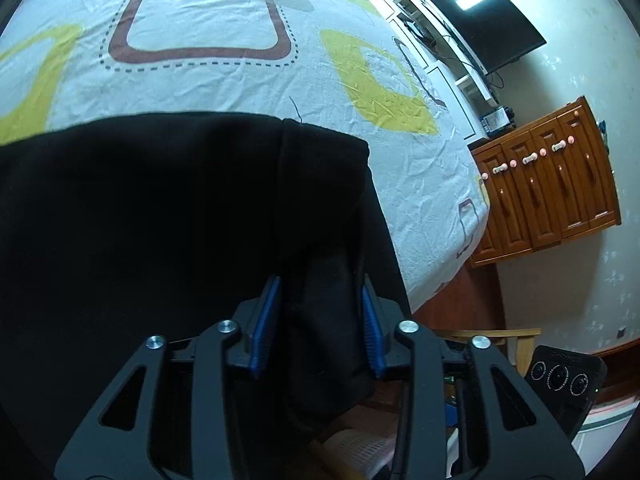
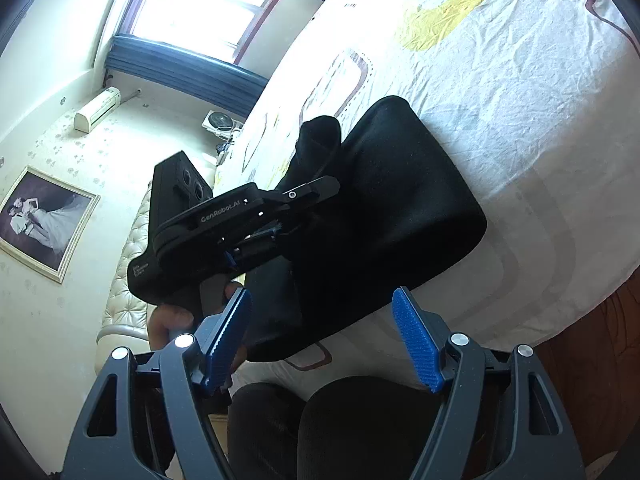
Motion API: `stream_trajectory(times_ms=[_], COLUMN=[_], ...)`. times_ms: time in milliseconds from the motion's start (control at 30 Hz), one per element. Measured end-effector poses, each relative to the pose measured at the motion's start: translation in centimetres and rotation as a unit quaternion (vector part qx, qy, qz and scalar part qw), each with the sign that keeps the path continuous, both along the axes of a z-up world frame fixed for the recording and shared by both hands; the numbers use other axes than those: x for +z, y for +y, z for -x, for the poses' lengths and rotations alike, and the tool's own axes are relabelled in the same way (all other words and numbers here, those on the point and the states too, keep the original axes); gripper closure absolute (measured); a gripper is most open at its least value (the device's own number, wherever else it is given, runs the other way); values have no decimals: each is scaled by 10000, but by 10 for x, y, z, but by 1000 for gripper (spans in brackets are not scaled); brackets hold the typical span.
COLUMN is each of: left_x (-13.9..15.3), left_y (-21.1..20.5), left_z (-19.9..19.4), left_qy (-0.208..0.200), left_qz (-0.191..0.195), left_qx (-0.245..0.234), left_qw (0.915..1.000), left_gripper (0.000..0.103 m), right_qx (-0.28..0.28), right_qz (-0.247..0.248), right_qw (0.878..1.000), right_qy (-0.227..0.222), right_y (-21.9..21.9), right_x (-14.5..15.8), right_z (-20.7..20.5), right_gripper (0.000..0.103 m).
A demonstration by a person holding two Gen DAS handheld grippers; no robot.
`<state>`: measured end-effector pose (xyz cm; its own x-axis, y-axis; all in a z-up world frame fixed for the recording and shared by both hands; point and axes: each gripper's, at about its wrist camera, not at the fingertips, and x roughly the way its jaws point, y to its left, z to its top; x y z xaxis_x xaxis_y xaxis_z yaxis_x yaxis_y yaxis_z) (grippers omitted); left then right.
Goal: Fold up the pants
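The black pants lie folded on the patterned bed sheet near the bed's edge. My left gripper is shut on a thick fold of the pants at their near right corner, blue pads on either side of the cloth. In the right wrist view the pants are a dark bundle on the sheet, with the left gripper clamped on their left end. My right gripper is open and empty, just short of the pants' near edge.
A wooden cabinet and a dark TV on white shelves stand past the bed's right edge. A padded headboard, a window and a framed photo lie left. The person's knees are below.
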<state>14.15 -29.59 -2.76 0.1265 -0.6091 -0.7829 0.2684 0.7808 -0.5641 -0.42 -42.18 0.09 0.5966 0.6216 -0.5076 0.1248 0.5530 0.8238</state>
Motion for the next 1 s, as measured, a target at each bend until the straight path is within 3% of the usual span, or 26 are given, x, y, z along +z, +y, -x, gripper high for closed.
stream_trajectory(times_ms=[100,167,233,300,433,600,733,800,867,900,933,1000], left_x=[13,32,48,55,44,2,-35,-36,-35,-35,-34,-34], left_y=[16,37,64,95,161,238,276,278,277,276,274,272], left_z=[10,21,35,47,56,59,64,69,70,71,71,73], left_qy=[-74,-423,-806,-1045,-914,-425,90,-26,-92,-120,-149,-167], left_qz=[245,314,319,305,204,101,659,894,889,872,856,881], left_qx=[125,295,533,810,1320,2025,2487,2498,2449,2437,2425,2424], left_qw=[9996,9982,9948,9908,9868,9783,9663,9642,9654,9658,9662,9660], left_gripper=[61,46,19,9,8,8,8,8,8,8,8,8], right_qx=[-8,-7,-4,42,157,331,453,641,764,846,893,895], right_qz=[5,47,103,192,375,578,663,932,1004,1003,1053,1249], right_qw=[10000,9999,9998,9996,9991,9975,9952,9924,9910,9899,9885,9859], right_qy=[-71,-131,-158,-182,-86,242,557,481,444,538,617,659], right_y=[-5,-11,-15,-17,-16,-4,10,19,24,28,32,38], right_x=[6,10,13,16,14,-5,-25,-21,-20,-22,-24,-25], right_z=[-4,-8,-16,-27,-55,-87,-103,-107,-110,-113,-115,-116], right_gripper=[31,31,31,31,30,30,28,29,44,67,74,79])
